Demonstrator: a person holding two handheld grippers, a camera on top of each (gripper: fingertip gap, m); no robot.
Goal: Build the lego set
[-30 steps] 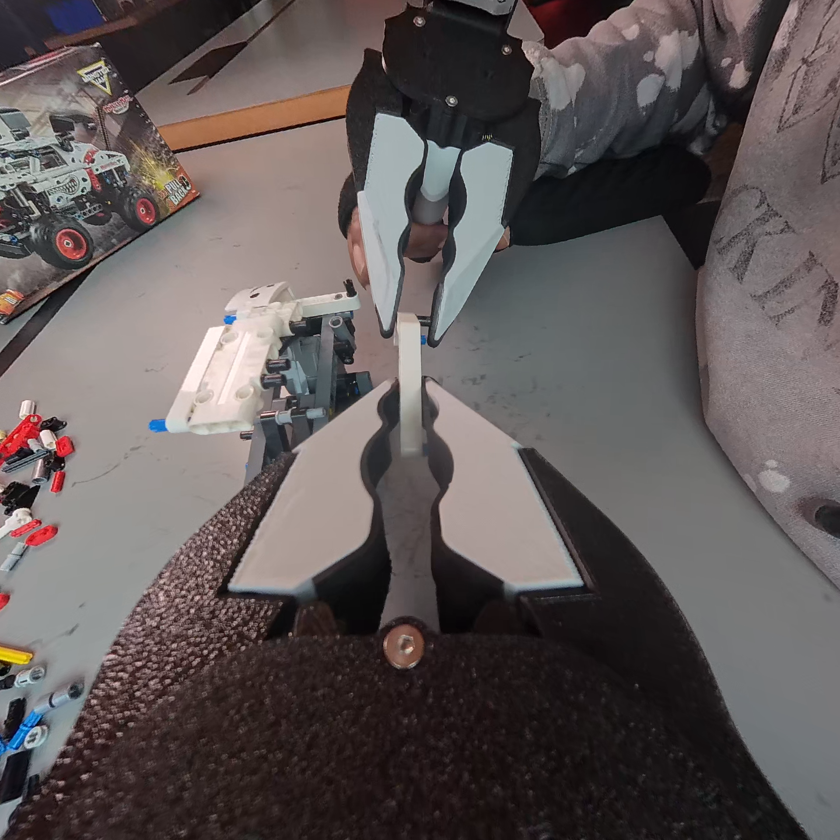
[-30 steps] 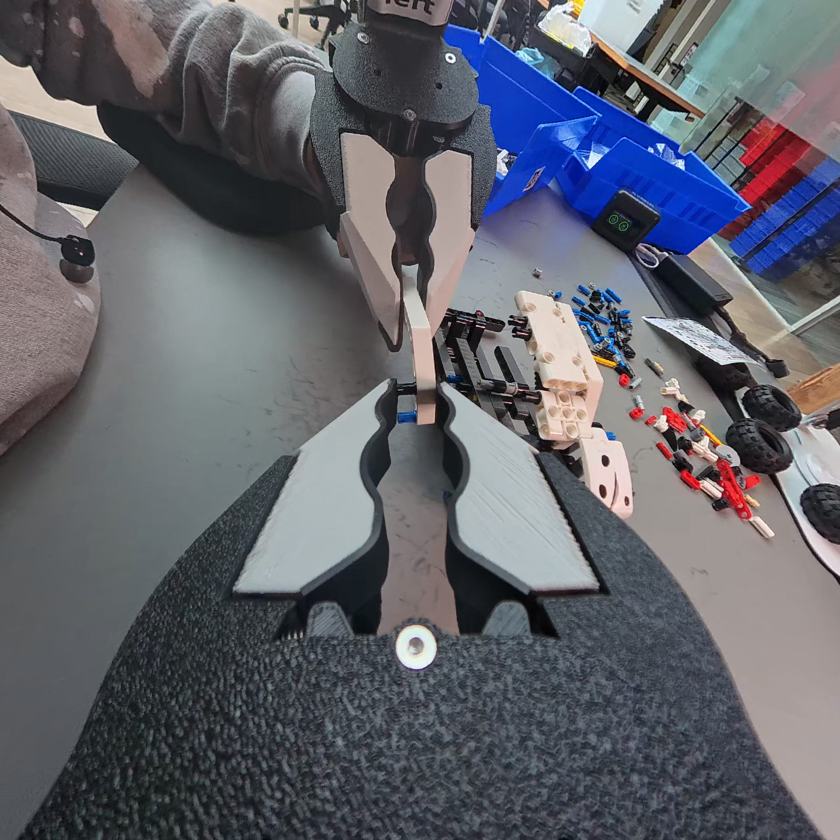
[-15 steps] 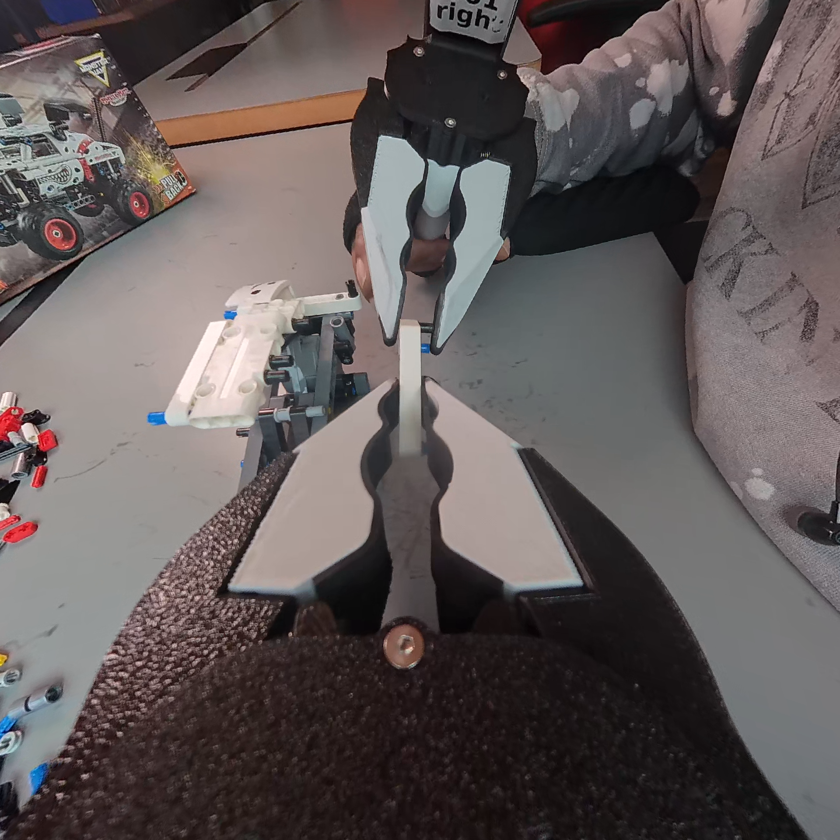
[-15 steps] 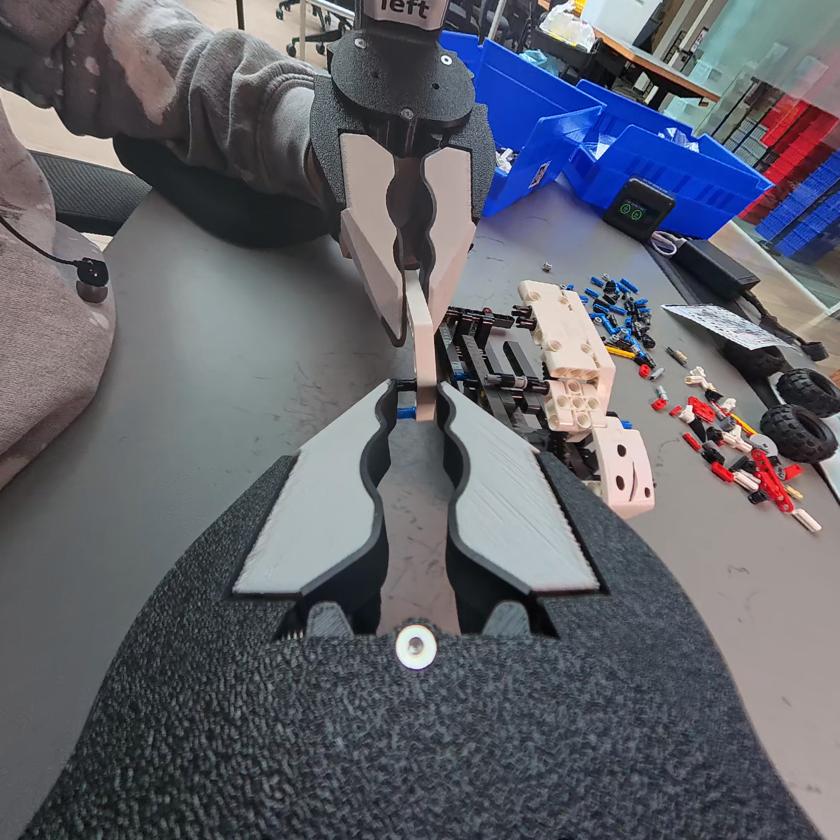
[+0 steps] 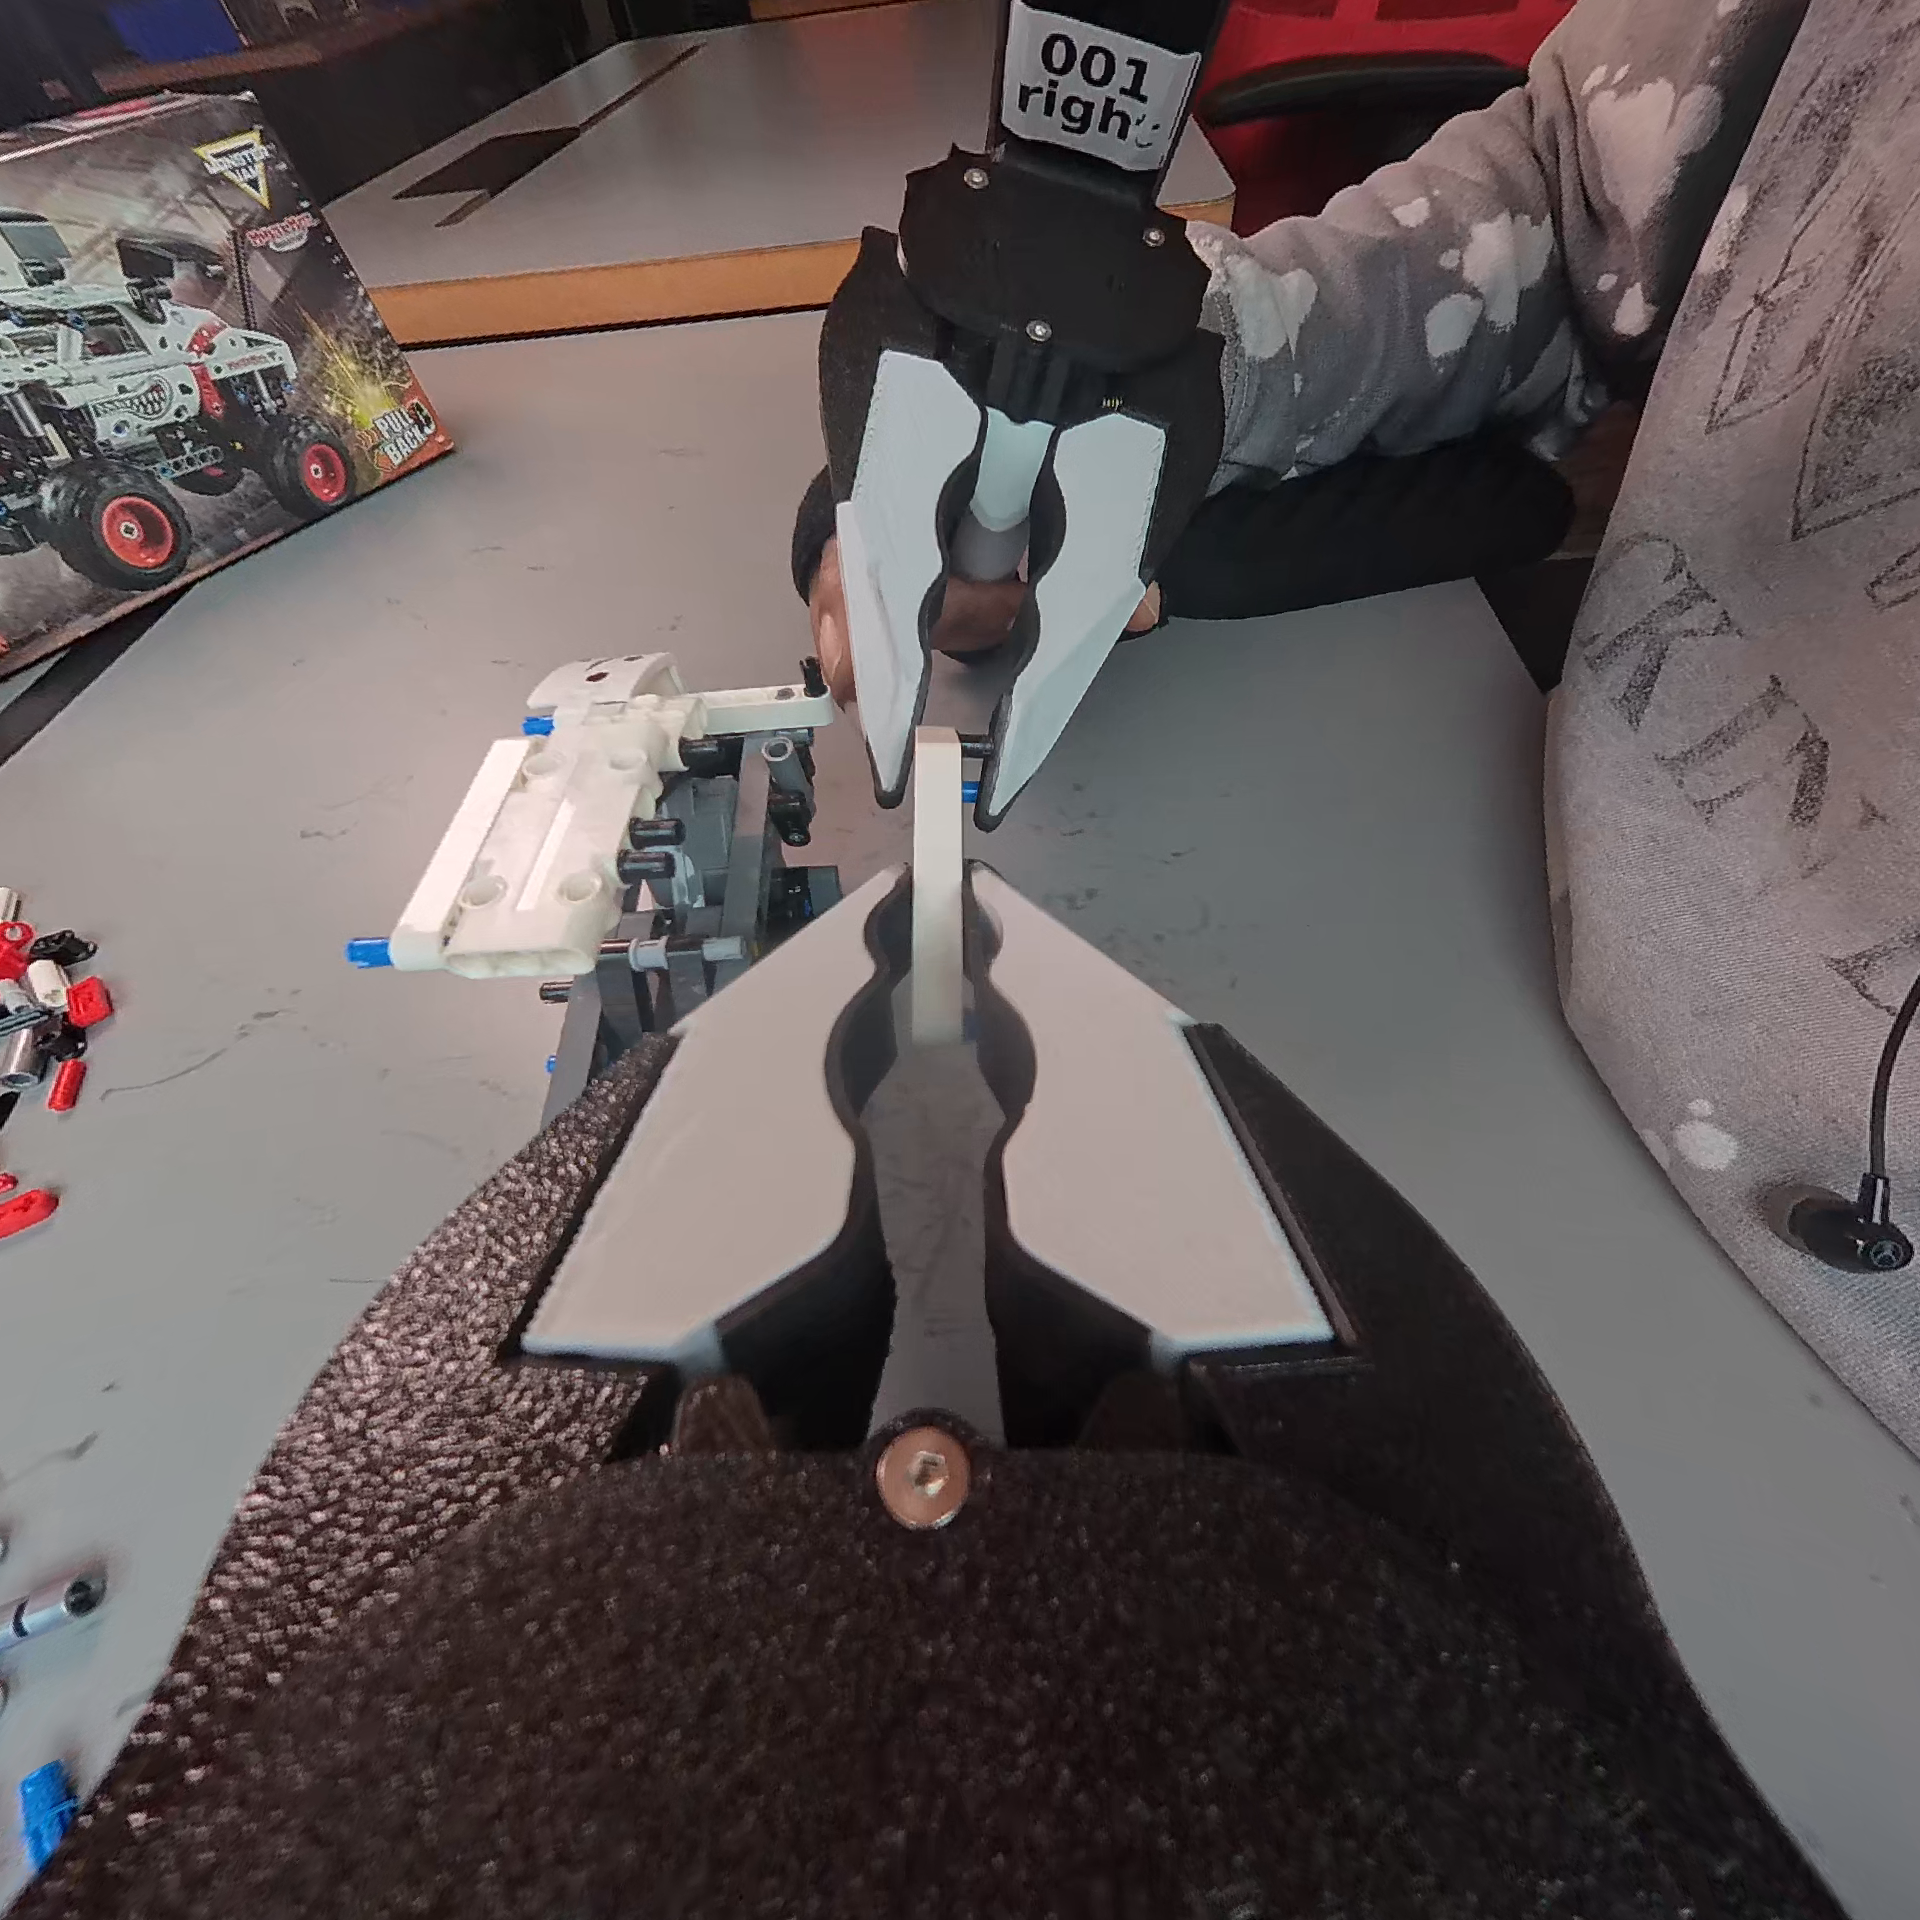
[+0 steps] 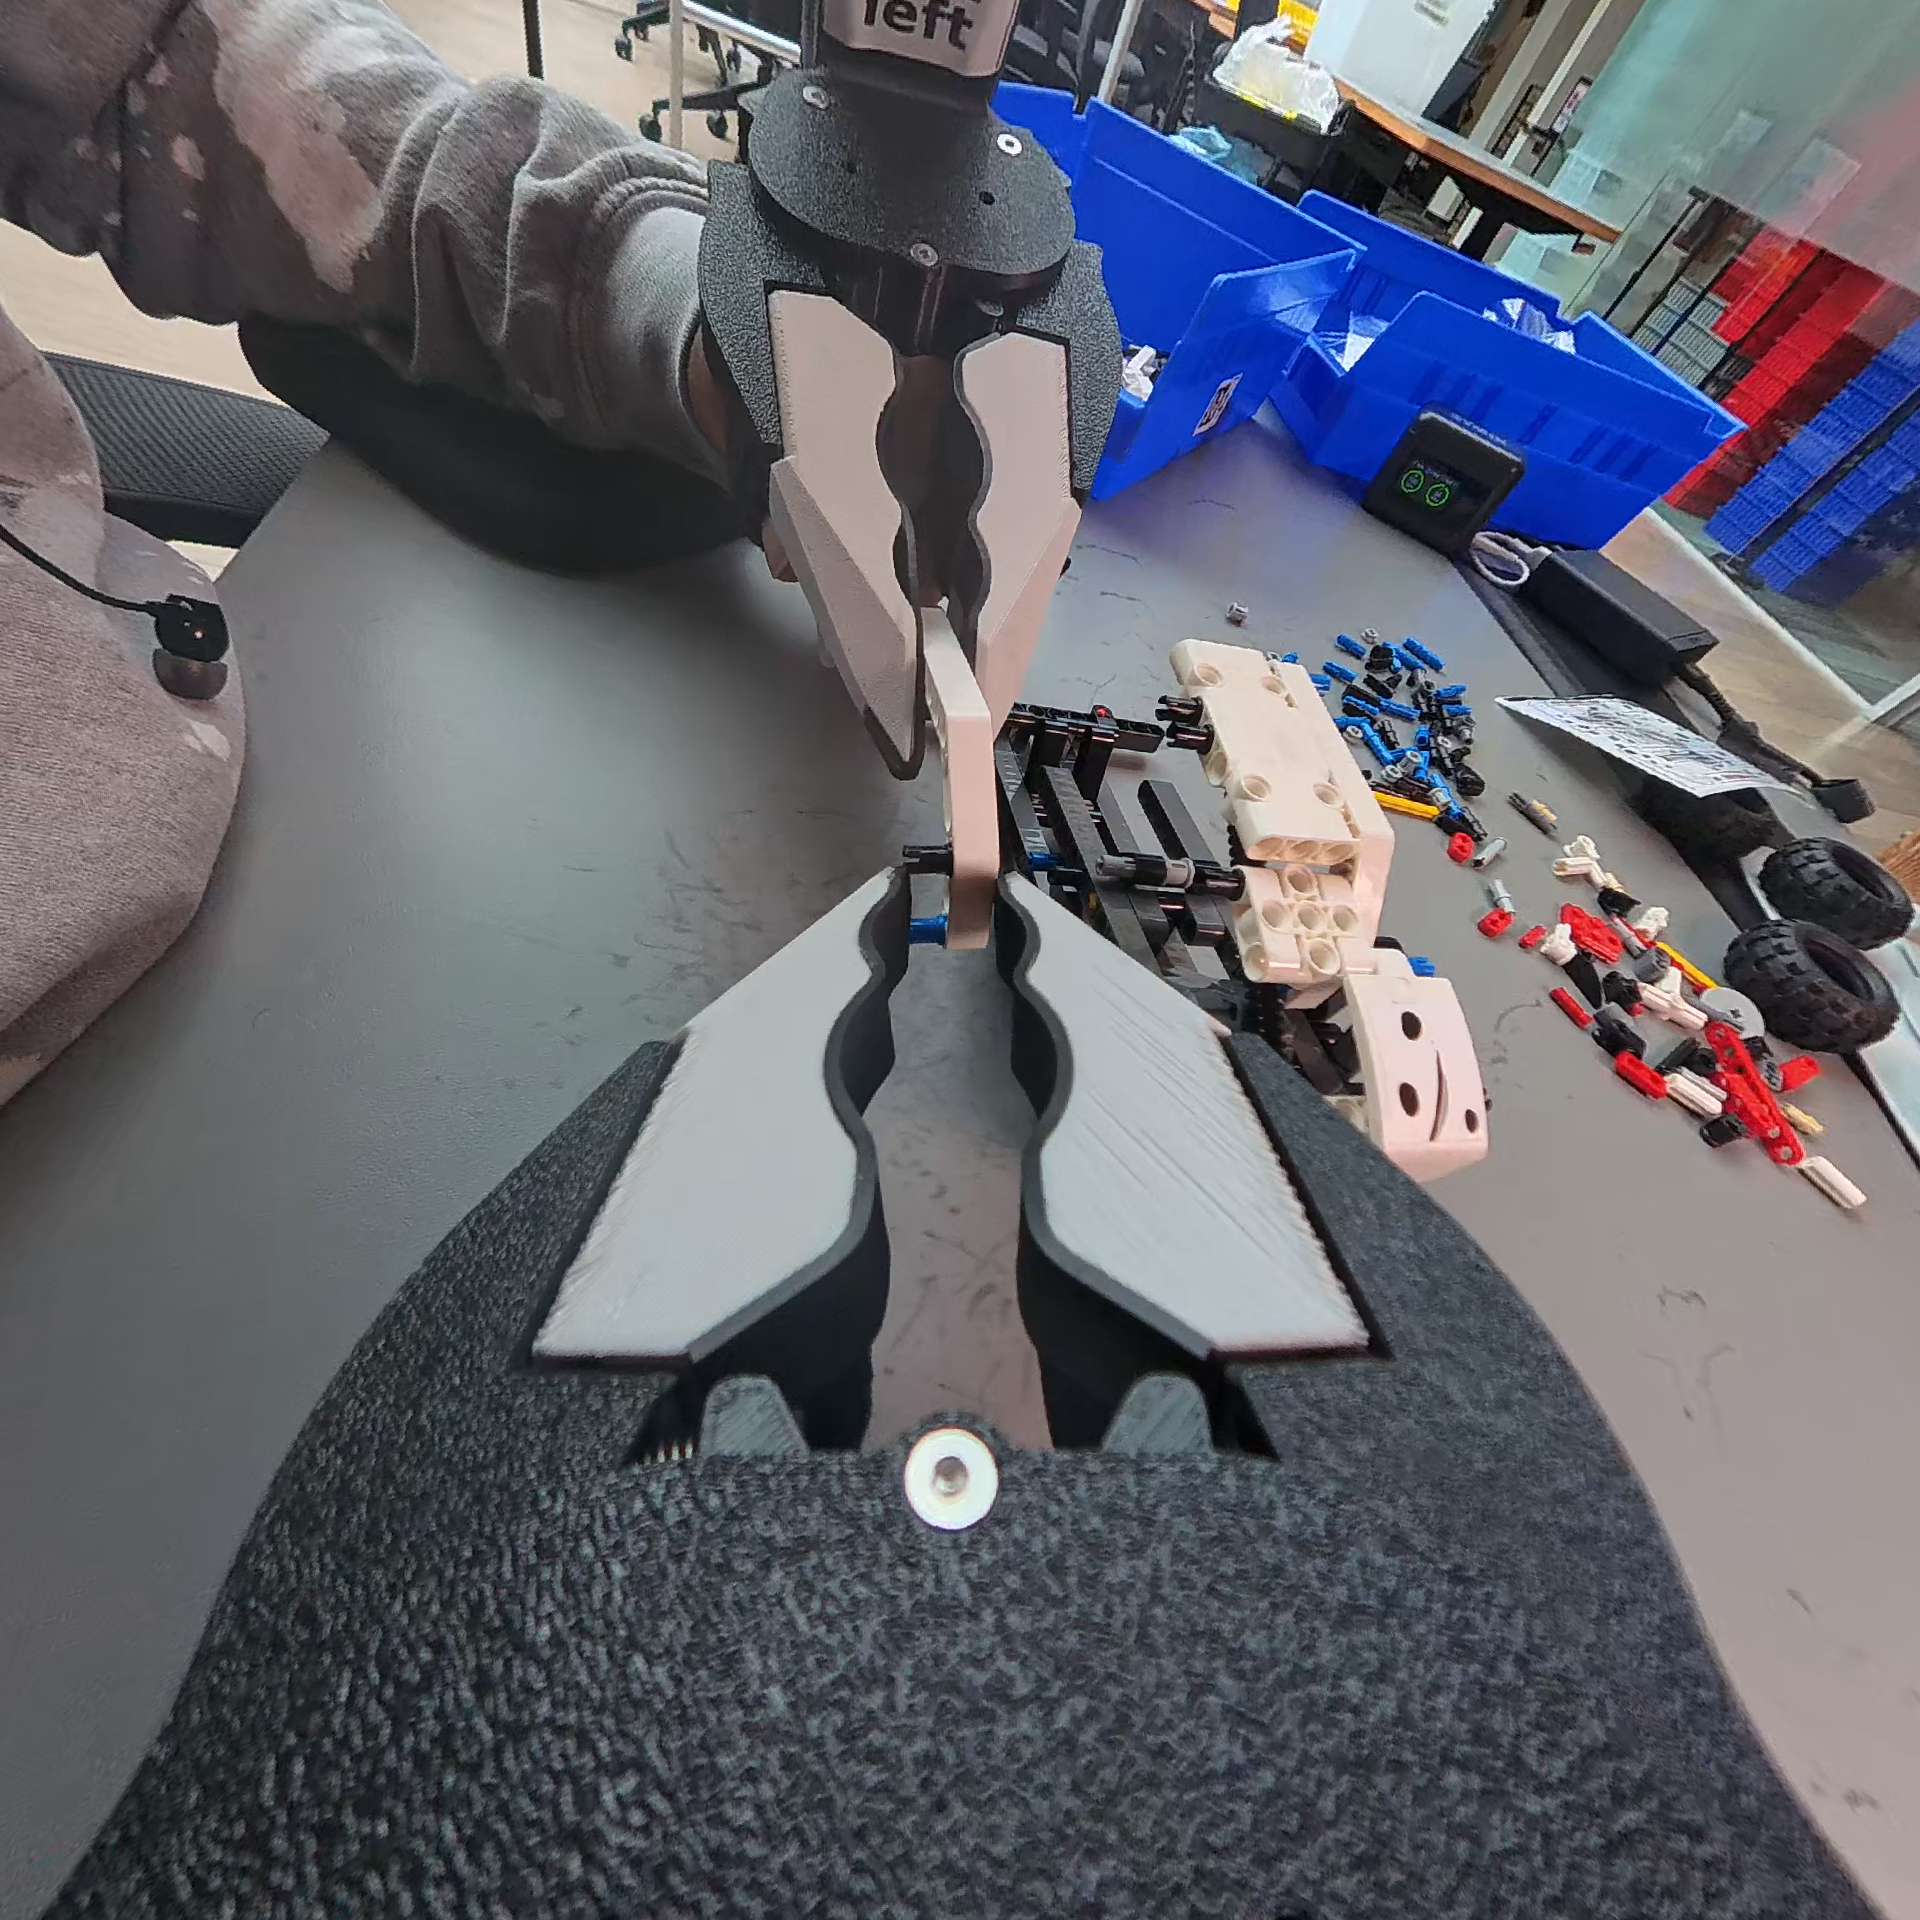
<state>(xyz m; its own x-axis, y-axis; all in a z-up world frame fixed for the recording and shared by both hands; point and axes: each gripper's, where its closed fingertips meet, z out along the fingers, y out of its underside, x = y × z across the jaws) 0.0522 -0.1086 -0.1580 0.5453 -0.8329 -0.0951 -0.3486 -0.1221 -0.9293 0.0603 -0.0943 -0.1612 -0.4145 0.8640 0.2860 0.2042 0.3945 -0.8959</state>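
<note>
White beam spans between left gripper and right gripper.

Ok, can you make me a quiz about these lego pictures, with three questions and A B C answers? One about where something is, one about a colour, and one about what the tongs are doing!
1. Where does the half-built truck stand?
A) on the floor
B) on the grey table
C) on a shelf

2. What colour is the beam that the left tongs and right tongs share?
A) red
B) yellow
C) white

3. What are the left tongs doing?
A) gripping the beam
B) lying open on the table
C) gripping a wheel

Answers:
1 B: its dark frame sits on the tabletop, right beside the beam.
2 C: it looks plain white in both views.
3 A: their fingers close on one end of the beam, while the right tongs pinch the other end.
</note>
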